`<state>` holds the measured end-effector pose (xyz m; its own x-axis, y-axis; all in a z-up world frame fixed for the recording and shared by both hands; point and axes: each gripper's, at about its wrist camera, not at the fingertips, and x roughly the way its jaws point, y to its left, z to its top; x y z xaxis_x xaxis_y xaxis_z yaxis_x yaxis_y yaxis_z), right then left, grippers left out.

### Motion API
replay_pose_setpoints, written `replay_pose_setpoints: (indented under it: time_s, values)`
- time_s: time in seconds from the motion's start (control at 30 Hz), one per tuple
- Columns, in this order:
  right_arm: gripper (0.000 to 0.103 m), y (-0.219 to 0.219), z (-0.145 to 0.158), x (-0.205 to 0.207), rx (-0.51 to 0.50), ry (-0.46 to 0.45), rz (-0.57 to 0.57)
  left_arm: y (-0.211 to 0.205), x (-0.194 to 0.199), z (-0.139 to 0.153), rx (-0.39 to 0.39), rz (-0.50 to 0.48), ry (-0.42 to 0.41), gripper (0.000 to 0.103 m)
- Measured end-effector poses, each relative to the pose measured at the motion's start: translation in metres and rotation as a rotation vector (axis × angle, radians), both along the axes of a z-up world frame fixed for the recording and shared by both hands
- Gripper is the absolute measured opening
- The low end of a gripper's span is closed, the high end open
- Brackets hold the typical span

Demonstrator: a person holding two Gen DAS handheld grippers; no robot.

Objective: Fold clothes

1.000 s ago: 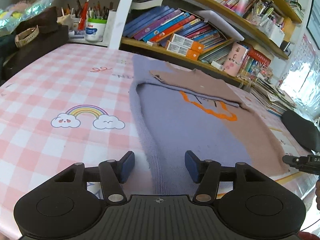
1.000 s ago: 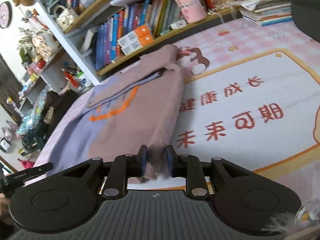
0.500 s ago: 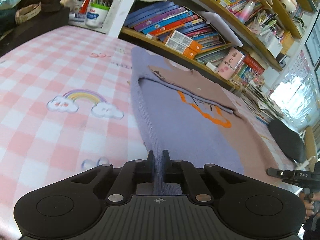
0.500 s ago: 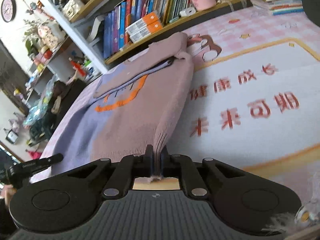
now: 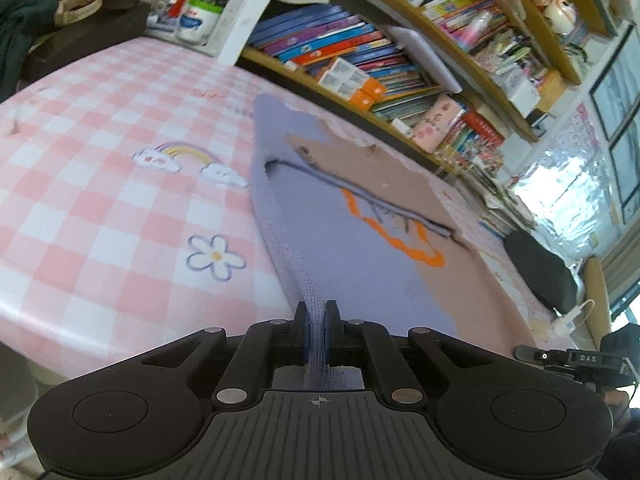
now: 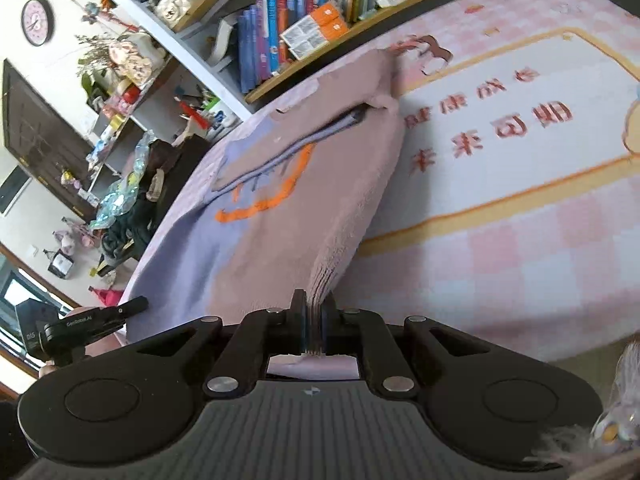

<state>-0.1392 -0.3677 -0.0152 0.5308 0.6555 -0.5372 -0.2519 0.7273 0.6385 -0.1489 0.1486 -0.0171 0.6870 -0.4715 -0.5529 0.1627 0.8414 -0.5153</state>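
Observation:
A knitted sweater (image 5: 360,248), lavender on one half and dusty pink on the other with an orange outline motif, lies on the pink checked table cover (image 5: 100,200); its sleeves are folded across the chest. My left gripper (image 5: 317,330) is shut on the lavender bottom-hem corner, which is lifted off the table. In the right wrist view the same sweater (image 6: 280,232) stretches away, and my right gripper (image 6: 314,328) is shut on the pink bottom-hem corner. Each gripper shows at the edge of the other's view, held in a hand.
Shelves of books (image 5: 340,56) run along the far side of the table. A pen pot (image 5: 200,20) and dark bags (image 5: 60,12) stand at the far left. A black pad (image 5: 540,272) lies at the right. The printed mat (image 6: 520,140) covers the table right of the sweater.
Both grippers closed on the sweater's bottom hem corners, then drew back toward the table's near edge, lifting and stretching the hem.

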Motion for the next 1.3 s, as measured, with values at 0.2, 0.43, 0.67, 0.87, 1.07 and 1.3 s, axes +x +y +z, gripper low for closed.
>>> replay_pose_setpoints:
  time_s: [0.2,0.43,0.67,0.87,1.07,1.3]
  values:
    - [0.010,-0.005,-0.008,0.001,0.037,0.013,-0.012,0.000,0.003,-0.002,0.007,-0.005,0.008,0.007]
    - [0.010,-0.008,-0.012,0.004,0.079,0.030,-0.030,0.001,0.002,-0.009,0.008,0.006,0.017,0.014]
    - [0.010,-0.009,-0.012,0.006,0.091,0.045,-0.032,0.001,0.000,-0.009,0.006,0.018,0.008,0.014]
    - [0.015,-0.008,-0.011,0.003,0.091,0.036,-0.032,-0.001,0.000,-0.008,0.017,0.015,0.006,0.014]
    - [0.018,-0.001,-0.006,0.003,0.058,0.021,-0.021,0.002,0.003,-0.008,-0.003,0.013,0.029,0.014]
    - [0.019,-0.003,-0.008,0.004,0.066,0.017,-0.022,0.004,0.006,-0.008,-0.018,0.003,0.040,0.014]
